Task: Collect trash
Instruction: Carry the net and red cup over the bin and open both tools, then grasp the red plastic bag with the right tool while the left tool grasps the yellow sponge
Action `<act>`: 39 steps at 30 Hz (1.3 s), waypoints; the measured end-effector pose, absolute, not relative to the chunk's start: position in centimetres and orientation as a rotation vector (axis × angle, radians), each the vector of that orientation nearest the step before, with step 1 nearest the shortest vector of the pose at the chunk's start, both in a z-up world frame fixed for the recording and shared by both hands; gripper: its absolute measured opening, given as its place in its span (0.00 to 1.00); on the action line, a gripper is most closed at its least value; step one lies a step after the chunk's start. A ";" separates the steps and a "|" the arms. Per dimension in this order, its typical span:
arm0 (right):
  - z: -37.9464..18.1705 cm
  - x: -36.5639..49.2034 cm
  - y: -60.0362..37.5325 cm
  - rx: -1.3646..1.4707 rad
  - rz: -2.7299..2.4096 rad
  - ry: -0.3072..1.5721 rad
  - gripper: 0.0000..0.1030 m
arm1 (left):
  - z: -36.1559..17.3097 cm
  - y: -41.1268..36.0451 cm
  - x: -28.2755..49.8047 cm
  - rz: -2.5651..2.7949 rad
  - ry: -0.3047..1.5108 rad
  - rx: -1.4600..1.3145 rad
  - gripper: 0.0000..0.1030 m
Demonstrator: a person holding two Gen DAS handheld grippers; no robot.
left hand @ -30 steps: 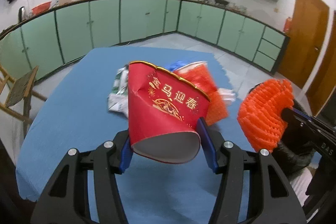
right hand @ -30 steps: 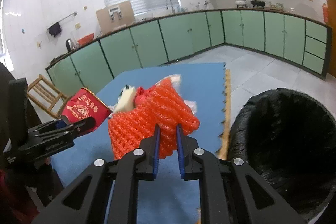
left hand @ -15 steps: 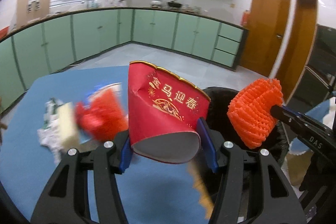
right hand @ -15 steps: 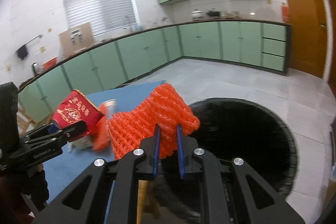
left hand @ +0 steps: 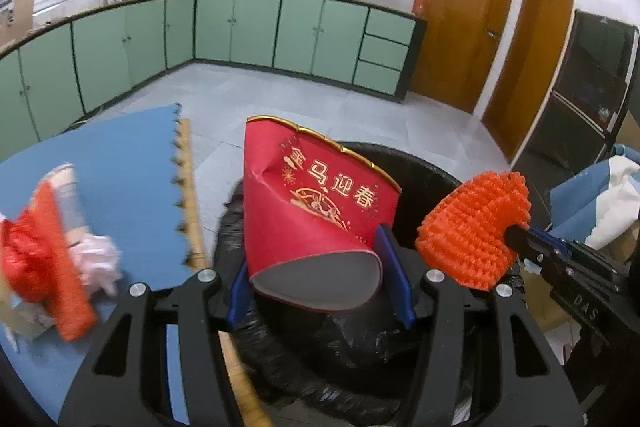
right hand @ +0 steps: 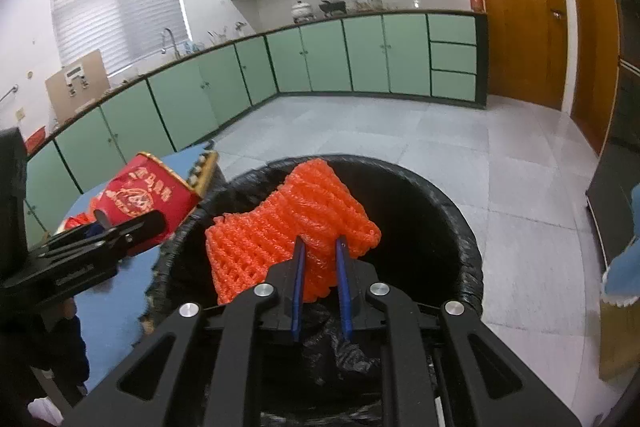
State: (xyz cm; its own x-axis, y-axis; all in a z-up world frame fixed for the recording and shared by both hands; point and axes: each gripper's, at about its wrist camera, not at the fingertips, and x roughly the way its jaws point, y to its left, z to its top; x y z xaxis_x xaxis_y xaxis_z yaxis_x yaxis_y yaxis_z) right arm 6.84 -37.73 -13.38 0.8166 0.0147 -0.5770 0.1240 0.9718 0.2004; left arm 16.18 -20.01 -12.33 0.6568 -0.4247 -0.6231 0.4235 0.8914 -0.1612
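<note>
Right wrist view: my right tongs (right hand: 319, 259) clamp the orange foam net (right hand: 288, 231) above the black-lined bin (right hand: 460, 227), whose contents I can't make out. My left tongs (left hand: 320, 263) squeeze the red paper cup (left hand: 312, 203) over its rim.

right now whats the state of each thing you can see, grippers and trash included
left gripper: shut on the red paper cup, above the bin
red paper cup: dented, tilted, off the table
right gripper: shut on the orange foam net
orange foam net: bunched, held over the bin opening
black-lined trash bin: open
leftover trash: lying on the blue table, blurred
</note>
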 end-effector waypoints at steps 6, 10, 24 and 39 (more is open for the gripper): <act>-14.7 7.0 -38.8 0.238 -0.111 0.654 0.41 | -13.4 -21.8 16.6 -0.529 0.724 0.033 0.80; -14.4 6.5 -39.1 0.233 -0.145 0.645 0.62 | -13.2 -21.0 15.9 -0.544 0.712 0.032 0.81; -10.5 7.4 -30.8 0.206 -0.015 0.509 0.90 | -8.2 -5.8 12.9 -0.195 0.519 0.030 0.83; -12.7 13.9 -14.8 0.115 0.275 0.543 0.81 | -10.8 6.9 11.7 0.079 0.595 -0.027 0.82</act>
State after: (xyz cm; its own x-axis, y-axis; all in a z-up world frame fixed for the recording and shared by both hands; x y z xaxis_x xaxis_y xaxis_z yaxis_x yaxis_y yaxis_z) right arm 13.88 -14.80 -12.65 0.8203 0.2883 -0.4939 -0.2277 0.9569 0.1803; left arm 11.65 6.89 -10.76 0.8255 0.0665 -0.5605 -0.0820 0.9966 -0.0026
